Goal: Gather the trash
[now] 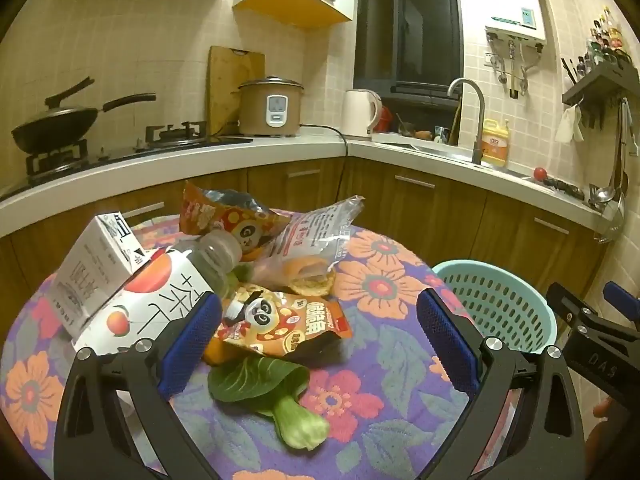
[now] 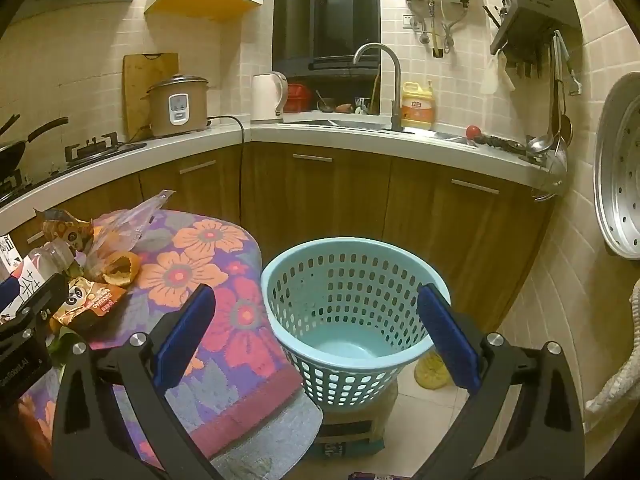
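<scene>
Task not yet begun: perforated light-blue plastic basket (image 2: 352,312) holds nothing; orange panda snack wrapper (image 1: 280,324) and other litter remain on floral-clothed table (image 1: 384,280); left gripper (image 1: 320,344) and right gripper (image 2: 316,336) gape wide, holding nothing.

Left gripper (image 1: 320,344) hovers, jaws wide, over a panda snack packet (image 1: 284,326) and bok choy (image 1: 276,400) on the floral bench (image 1: 380,280)

Trash pile (image 1: 256,280) on table (image 1: 384,360); basket (image 2: 352,312) right of it.
</scene>
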`<state>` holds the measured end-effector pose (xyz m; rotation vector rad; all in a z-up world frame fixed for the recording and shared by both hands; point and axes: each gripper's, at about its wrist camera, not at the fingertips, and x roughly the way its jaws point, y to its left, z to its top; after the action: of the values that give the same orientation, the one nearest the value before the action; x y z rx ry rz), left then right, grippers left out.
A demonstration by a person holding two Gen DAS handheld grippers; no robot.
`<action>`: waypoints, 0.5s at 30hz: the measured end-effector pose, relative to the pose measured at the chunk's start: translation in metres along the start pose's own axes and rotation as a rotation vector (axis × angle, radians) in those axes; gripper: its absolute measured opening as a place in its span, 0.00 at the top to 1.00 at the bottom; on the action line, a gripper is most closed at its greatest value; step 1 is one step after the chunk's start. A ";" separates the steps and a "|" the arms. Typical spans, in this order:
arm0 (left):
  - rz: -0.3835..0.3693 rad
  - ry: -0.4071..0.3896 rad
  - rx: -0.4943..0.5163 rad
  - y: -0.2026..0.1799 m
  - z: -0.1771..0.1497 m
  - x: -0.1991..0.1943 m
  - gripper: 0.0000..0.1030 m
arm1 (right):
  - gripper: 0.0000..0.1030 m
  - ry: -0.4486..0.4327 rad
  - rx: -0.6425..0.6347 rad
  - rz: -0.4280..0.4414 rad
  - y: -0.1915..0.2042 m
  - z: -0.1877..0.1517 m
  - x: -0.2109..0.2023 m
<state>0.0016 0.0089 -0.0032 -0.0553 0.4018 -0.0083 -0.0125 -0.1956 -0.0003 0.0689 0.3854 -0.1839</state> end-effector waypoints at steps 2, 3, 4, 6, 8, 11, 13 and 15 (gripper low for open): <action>0.001 -0.002 0.003 0.001 -0.001 0.001 0.08 | 0.07 -0.002 0.002 -0.002 0.000 0.000 0.000; 0.000 -0.002 0.003 0.001 -0.001 0.002 0.08 | 0.07 -0.002 0.003 -0.001 0.000 0.000 0.000; 0.000 -0.001 0.002 0.002 -0.001 0.003 0.08 | 0.07 -0.001 0.004 0.000 -0.001 0.000 0.000; -0.001 0.001 -0.002 0.004 -0.002 0.006 0.08 | 0.07 -0.001 0.005 0.001 -0.001 -0.001 -0.001; -0.001 -0.002 0.002 -0.002 -0.001 -0.001 0.08 | 0.07 -0.001 0.004 0.000 -0.001 -0.001 -0.001; -0.007 -0.005 0.007 -0.003 -0.001 -0.001 0.08 | 0.07 0.001 0.006 -0.002 -0.001 -0.001 0.000; -0.006 -0.007 0.013 -0.005 -0.002 0.000 0.08 | 0.07 0.004 0.010 -0.001 -0.002 -0.001 0.000; -0.006 -0.007 0.014 -0.006 -0.003 0.000 0.08 | 0.07 0.007 0.012 -0.001 -0.002 -0.001 0.001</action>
<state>0.0007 0.0028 -0.0054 -0.0430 0.3949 -0.0171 -0.0128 -0.1980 -0.0012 0.0811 0.3916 -0.1870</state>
